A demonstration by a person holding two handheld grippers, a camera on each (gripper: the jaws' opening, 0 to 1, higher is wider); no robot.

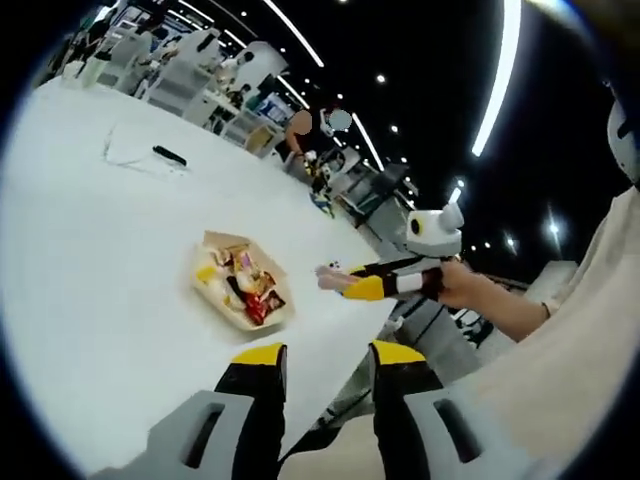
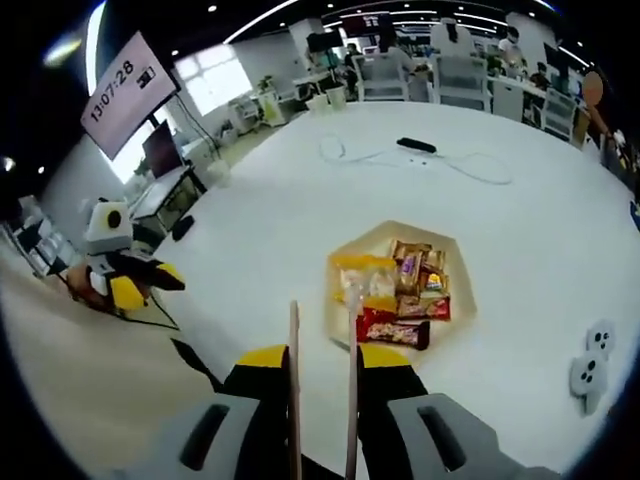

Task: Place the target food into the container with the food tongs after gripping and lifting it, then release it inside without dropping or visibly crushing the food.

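Across the left gripper view, the white bench (image 1: 90,260) carries a shallow tan tray (image 1: 243,279) of wrapped snacks (image 1: 248,283), a little way ahead of this view's own left gripper (image 1: 327,362). Its yellow-tipped jaws stand apart with nothing between them, back near the bench edge, so I judge this hand is idle and kept clear of the work. From the right comes the right gripper (image 1: 338,279), held in a person's hand (image 1: 466,284); its tip hangs just beside the tray's near rim, which suits an approach to the food. A dark, slim object (image 1: 169,155) and a thin cable lie far back on the bench, well apart from the tray.

Through the right gripper view, the right gripper (image 2: 322,360) has two thin wooden tong arms (image 2: 295,380) running up between its jaws, which seem closed on the tongs so that squeezing the gripper works them. The arm ends are parted and empty, pointing at the tray (image 2: 455,275)'s near edge. The snacks (image 2: 398,290) lie inside it: a yellow packet, brown bars and a red wrapper nearest the tongs. Which piece is the target I cannot tell, nor do I see a separate container. Nothing is lifted yet. Off to the left the left gripper (image 2: 140,285) waits low by the bench edge.
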